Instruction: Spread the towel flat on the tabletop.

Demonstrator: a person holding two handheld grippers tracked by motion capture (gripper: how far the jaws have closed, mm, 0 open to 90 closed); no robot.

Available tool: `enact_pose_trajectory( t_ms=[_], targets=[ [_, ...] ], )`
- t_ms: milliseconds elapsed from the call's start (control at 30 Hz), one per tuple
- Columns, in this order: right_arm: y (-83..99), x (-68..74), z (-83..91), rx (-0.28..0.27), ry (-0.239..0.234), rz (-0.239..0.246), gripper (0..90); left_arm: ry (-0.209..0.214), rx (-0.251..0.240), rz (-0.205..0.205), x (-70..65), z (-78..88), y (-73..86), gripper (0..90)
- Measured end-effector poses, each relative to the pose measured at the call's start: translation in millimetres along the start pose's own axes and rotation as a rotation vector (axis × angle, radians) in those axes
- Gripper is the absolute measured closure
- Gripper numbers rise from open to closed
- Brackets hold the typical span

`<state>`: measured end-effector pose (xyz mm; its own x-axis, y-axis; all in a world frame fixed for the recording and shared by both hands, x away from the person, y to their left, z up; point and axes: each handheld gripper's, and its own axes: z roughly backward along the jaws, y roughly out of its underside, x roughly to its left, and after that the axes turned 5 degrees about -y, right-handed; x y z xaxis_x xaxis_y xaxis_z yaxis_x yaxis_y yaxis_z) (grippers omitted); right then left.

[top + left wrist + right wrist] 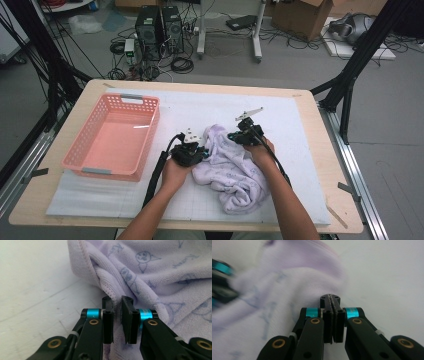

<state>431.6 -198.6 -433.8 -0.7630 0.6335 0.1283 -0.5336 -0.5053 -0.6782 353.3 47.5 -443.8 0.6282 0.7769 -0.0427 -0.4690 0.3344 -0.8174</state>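
My left claw [117, 305] sits at the near-left edge of the lavender towel [232, 167], which lies crumpled in the middle of the white mat [280, 125] on the surface. Along this claw's own view the jaws stand narrow, with a slim gap between them, and the towel's stitched hem [106, 288] runs down into that gap. Whether the pads already press on the cloth I cannot tell. The towel is terry, printed with small blue cartoon figures and lettering.

My right claw [330, 300] is at the towel's far-right edge, near its upper corner. Its jaws are closed flat against each other, tips at the fold of the cloth; its view is blurred, and I cannot make out any fabric pinched between them. My left claw shows as a dark smear with a turquoise band at the left edge of that picture.

From above, both my hands rest on either side of the heap, the left claw [189, 151] and the right claw [246, 134] close to one another. The pink plastic basket [87, 150] stands to the left of the towel, apart from it.
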Motion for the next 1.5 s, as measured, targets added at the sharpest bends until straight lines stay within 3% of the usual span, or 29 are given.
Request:
enact_pose_trajectory(
  t_ms=[67,100,167,267,333,400,533,633,733,800,833,867,900,933,1000,1067,1167,1333,1433,1500],
  targets=[
    [4.6,-6.3,15.1,-0.048,0.051,-0.021,89.9,-0.024,-0.061,0.026,4.2,9.6,-3.0,81.8],
    [7.5,-11.3,23.2,-0.076,0.048,-0.047,89.9,-0.032,-0.085,0.029,5.6,13.7,-4.5,82.3],
    [12.7,-21.3,34.4,-0.124,-0.003,-0.113,89.4,-0.066,-0.132,0.027,6.4,21.2,-6.9,83.2],
    [13.8,-23.0,36.9,-0.151,-0.032,-0.149,67.7,-0.123,-0.188,0.039,9.7,31.4,-9.7,83.8],
    [11.9,-19.3,32.7,-0.159,-0.017,-0.156,59.5,-0.144,-0.211,0.048,13.4,39.2,-11.5,84.0],
    [10.2,-16.4,26.3,-0.163,0.004,-0.16,54.6,-0.142,-0.201,0.055,16.4,44.8,-11.5,84.0],
    [6.5,-13.9,8.0,-0.097,0.022,-0.169,55.3,-0.15,-0.169,0.039,19.2,51.7,-3.4,83.9],
    [1.9,-9.8,-7.8,-0.07,-0.039,-0.188,55.0,-0.134,-0.139,0.041,19.6,53.5,3.7,83.7],
    [-6.9,1.9,-20.5,-0.075,-0.11,-0.17,50.4,-0.128,-0.114,0.032,19.5,51.6,10.2,83.2],
    [-12.4,13.5,-26.4,-0.054,-0.086,-0.115,47.8,-0.124,-0.099,0.031,20.4,49.3,12.1,83.0],
    [-14.5,18.6,-28.2,-0.041,-0.066,-0.079,50.8,-0.125,-0.102,0.034,20.8,48.7,12.7,82.9],
    [-15.6,22.2,-28.8,-0.027,-0.061,-0.04,63.1,-0.124,-0.107,0.041,20.7,47.9,13.3,82.9],
    [-16.4,24.1,-28.6,-0.012,-0.099,-0.013,78.6,-0.122,-0.108,0.045,20.5,47.1,13.8,82.9],
    [-16.9,25.7,-29.3,-0.008,-0.134,-0.001,82.4,-0.122,-0.102,0.04,20.4,45.9,14.3,82.9],
    [-18.2,28.9,-27.6,-0.002,-0.137,0.019,86.6,-0.121,-0.099,0.043,20.1,44.4,14.5,83.0],
    [-17.1,25.8,-21.0,-0.036,-0.154,0.007,87.4,-0.115,-0.118,0.048,20.2,45.9,12.7,83.1],
    [-11.1,16.1,0.8,-0.101,-0.104,-0.01,87.7,-0.109,-0.136,0.062,20.3,47.5,7.3,83.4],
    [3.7,-12.8,53.4,-0.193,0.09,-0.061,87.7,-0.099,-0.203,0.072,21.0,42.7,-11.4,83.4],
    [8.2,-27.6,80.1,-0.263,0.181,-0.094,87.7,-0.059,-0.241,0.111,20.3,32.4,-26.9,83.5],
    [6.7,-33.0,88.9,-0.278,0.248,-0.086,87.6,-0.07,-0.245,0.093,15.3,22.0,-37.7,83.4]
  ],
)
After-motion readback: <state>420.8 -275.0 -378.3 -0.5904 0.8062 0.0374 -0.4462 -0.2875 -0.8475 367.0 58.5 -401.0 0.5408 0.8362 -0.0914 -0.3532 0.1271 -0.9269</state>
